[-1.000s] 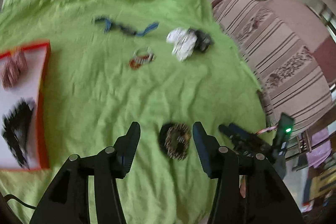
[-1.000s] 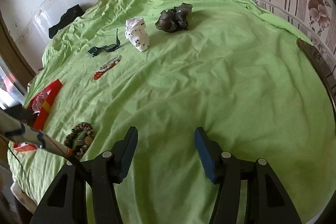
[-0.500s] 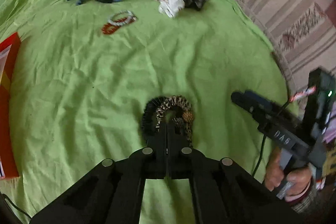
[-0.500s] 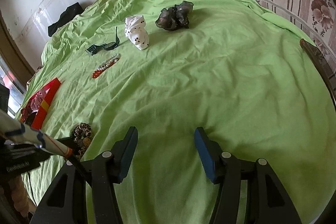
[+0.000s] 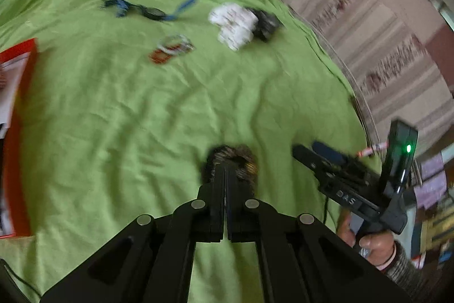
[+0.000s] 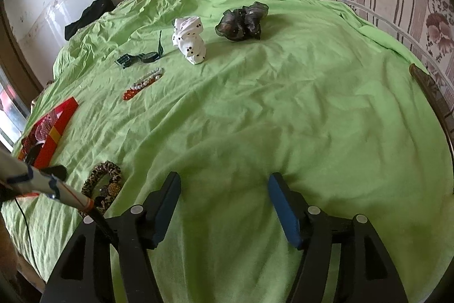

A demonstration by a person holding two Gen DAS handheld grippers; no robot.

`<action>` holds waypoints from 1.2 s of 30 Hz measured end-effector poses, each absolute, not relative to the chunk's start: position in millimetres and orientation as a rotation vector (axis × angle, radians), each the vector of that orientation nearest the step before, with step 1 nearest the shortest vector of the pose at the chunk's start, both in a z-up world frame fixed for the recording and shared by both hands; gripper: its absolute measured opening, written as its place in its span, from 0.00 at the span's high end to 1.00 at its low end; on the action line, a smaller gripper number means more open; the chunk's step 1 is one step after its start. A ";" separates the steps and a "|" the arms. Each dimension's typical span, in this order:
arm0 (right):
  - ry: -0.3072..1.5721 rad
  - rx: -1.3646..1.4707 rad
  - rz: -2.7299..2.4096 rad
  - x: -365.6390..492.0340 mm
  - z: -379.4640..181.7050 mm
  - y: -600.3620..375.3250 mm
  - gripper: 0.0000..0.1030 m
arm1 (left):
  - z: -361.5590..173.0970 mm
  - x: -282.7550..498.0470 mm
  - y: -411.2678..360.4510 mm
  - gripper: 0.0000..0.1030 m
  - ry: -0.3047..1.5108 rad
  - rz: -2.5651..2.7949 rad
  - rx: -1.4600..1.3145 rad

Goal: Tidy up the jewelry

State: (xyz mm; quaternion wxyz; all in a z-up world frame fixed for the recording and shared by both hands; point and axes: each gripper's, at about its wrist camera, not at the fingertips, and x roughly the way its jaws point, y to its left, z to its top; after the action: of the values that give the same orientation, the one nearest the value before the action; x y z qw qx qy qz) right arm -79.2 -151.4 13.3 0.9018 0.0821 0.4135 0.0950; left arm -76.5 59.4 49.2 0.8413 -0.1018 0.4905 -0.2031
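red box — cut off at left edge | leopard scrunchie — blurred, partly hidden behind hand-held gripper

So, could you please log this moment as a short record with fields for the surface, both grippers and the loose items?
surface: wrinkled green sheet
left gripper: fingers shut on the leopard-print fabric scrunchie
right gripper: fingers opening, nothing between them
near left edge: red-rimmed flat box
far items: white dotted cloth scrunchie; dark sheer scrunchie; red and white bead bracelets; dark blue-strapped wristwatch
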 end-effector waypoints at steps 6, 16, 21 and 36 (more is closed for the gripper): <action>0.853 0.141 0.193 -79.3 12.1 -146.9 0.29 | 27.7 -67.6 36.5 1.00 1.084 -0.433 -0.164; 0.849 0.131 0.188 -79.8 12.4 -145.6 0.29 | 78.4 -82.8 82.2 1.00 0.943 -0.350 -0.286; 0.843 0.180 0.277 -89.0 30.7 -138.7 0.43 | 85.1 -103.2 112.8 1.00 0.917 -0.284 -0.282; 0.948 0.123 0.423 -68.7 32.0 -76.2 0.99 | 66.0 -131.4 137.1 1.00 0.937 -0.231 -0.252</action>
State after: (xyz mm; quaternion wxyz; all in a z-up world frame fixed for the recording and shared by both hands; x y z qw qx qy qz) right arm -68.7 -76.2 32.0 0.8665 0.0586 0.4526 0.2022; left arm -131.4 137.1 66.0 0.8783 -0.1209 0.4491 -0.1105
